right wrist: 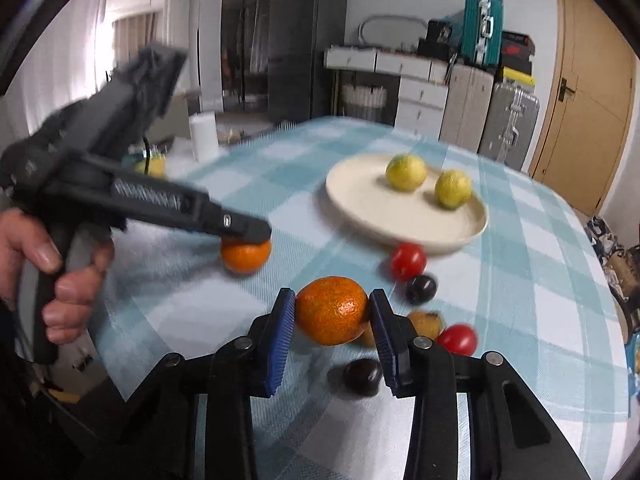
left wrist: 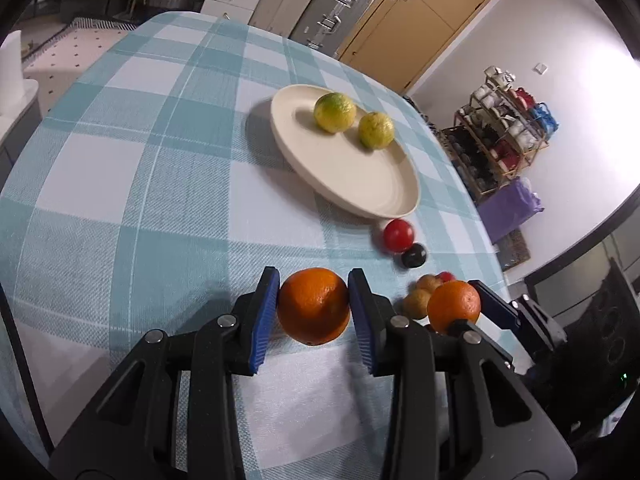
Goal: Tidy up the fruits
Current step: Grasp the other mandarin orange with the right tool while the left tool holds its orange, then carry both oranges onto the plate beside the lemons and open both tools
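My left gripper (left wrist: pixel 314 306) is shut on an orange (left wrist: pixel 313 305) above the checked tablecloth. My right gripper (right wrist: pixel 332 312) is shut on a second orange (right wrist: pixel 332 310); that orange also shows in the left wrist view (left wrist: pixel 454 306). The left gripper with its orange (right wrist: pixel 246 256) shows at the left of the right wrist view. A cream plate (left wrist: pixel 360 184) ahead holds two yellow-green citrus fruits (left wrist: pixel 334 112) (left wrist: pixel 375 130); the plate (right wrist: pixel 400 220) also shows in the right wrist view.
Loose on the cloth near the plate lie red tomatoes (right wrist: pixel 408 261) (right wrist: pixel 457 339), dark plums (right wrist: pixel 421 289) (right wrist: pixel 363 376) and small brown fruits (right wrist: pixel 426 324). The table edge (left wrist: pixel 472 184) drops off on the right. Suitcases and drawers stand behind the table.
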A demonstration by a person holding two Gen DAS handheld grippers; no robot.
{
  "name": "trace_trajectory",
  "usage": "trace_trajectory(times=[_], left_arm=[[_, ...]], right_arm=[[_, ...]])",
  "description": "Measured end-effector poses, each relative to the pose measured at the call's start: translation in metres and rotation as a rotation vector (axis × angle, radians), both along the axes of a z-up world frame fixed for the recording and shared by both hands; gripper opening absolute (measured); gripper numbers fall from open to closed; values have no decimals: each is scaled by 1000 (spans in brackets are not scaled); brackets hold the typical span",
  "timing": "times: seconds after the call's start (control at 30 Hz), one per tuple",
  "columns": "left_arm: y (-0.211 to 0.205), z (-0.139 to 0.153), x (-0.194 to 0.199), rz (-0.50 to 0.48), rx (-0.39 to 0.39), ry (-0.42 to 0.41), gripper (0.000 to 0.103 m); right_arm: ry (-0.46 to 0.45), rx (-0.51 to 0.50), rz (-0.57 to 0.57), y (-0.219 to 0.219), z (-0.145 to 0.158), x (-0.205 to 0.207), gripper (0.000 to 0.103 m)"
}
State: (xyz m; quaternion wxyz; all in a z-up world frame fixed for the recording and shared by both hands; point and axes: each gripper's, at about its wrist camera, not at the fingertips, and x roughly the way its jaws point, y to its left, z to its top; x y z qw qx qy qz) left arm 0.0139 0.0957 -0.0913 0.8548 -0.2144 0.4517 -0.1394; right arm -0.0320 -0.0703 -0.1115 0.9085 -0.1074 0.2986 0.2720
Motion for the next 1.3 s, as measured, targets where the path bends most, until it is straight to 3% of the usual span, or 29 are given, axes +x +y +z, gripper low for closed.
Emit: trace_trajectory(times=[0.23,0.4,0.63,1.07,1.17,1.3], left_arm=[[2,23,16,17,33,-47,32],[0,32,39,18,53,-54,32],[-10,39,79,5,70,-70,32],[-19,24,163,7,103,-42,31],[-18,22,177,3,112,-43,23],[-20,17,193,-18,109,-36,23]], right_arm=[[19,180,4,-24,20,13,39],[7,248,1,-39,32,26,39],[5,276,-10,-49,42,58,39],[108,317,-31,-56,49,150,39],[138,324,-29,-56,51,175,39],[164,331,-20,-52,56,204,39]])
